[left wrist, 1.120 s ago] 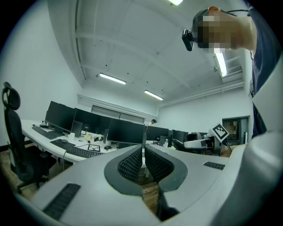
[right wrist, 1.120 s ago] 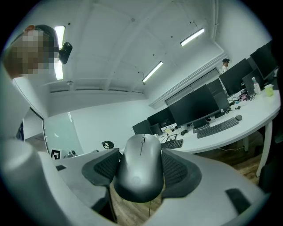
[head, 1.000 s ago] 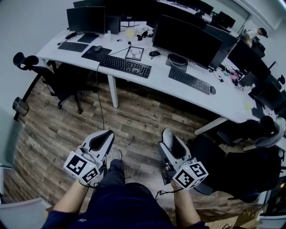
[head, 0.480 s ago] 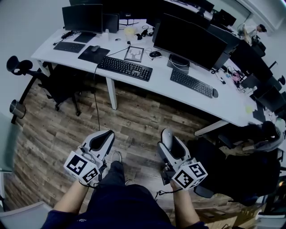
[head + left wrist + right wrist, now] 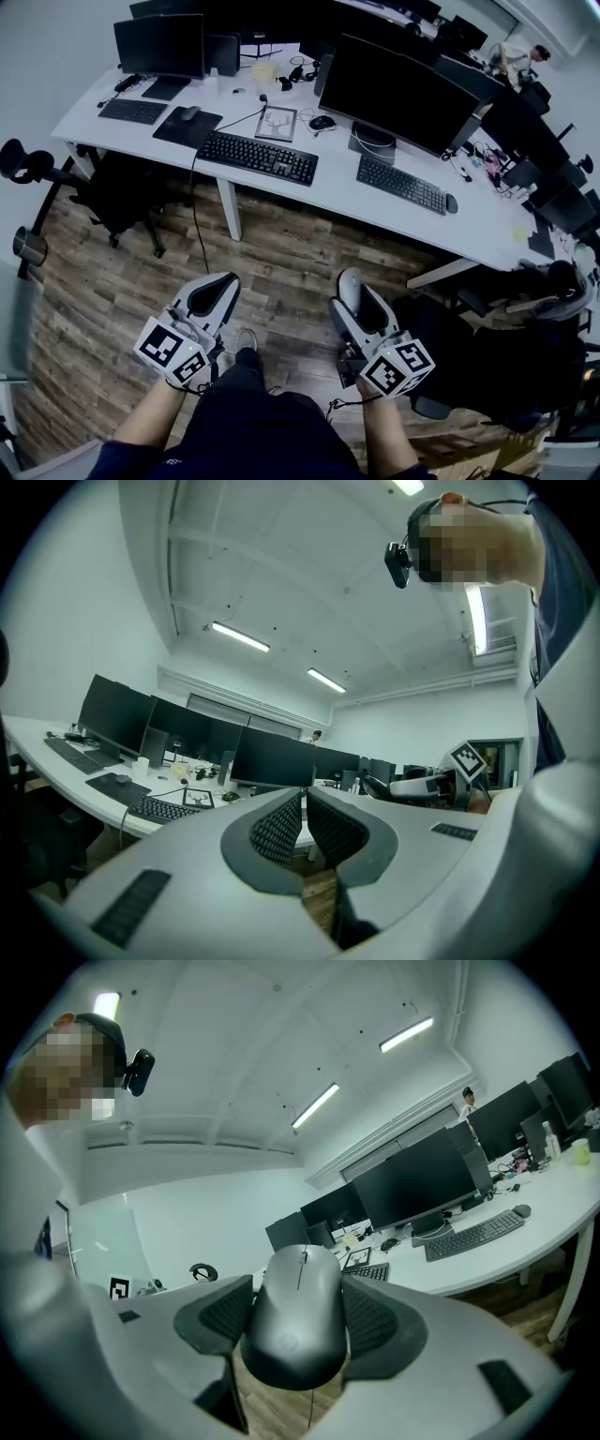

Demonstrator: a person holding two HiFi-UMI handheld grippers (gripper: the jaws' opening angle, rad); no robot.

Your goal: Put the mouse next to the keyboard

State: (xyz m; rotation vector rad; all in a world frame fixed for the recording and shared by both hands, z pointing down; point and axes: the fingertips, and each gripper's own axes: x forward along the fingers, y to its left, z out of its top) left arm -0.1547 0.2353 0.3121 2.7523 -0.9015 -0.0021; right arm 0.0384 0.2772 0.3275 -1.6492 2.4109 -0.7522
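A grey computer mouse [image 5: 351,283] sits between the jaws of my right gripper [image 5: 352,292], which is shut on its sides; in the right gripper view the mouse [image 5: 298,1321] fills the gap between both pads. My left gripper [image 5: 225,283] is held beside it over the wooden floor, its ribbed pads [image 5: 281,825] closed together with nothing between them. Ahead stands a long white desk [image 5: 323,178] with a black keyboard [image 5: 256,157] in the middle and another keyboard [image 5: 401,184] to the right. Both grippers are well short of the desk.
Large monitors [image 5: 389,89] stand on the desk, with a framed picture [image 5: 278,123] and other mice [image 5: 451,202]. A black office chair [image 5: 112,192] is at the left, another [image 5: 487,361] at my right. A white desk leg [image 5: 228,208] and a hanging cable are ahead.
The desk has drawn nearer and slid lower in the head view as I walk towards it. Both grippers keep their pose, the mouse still in the right one.
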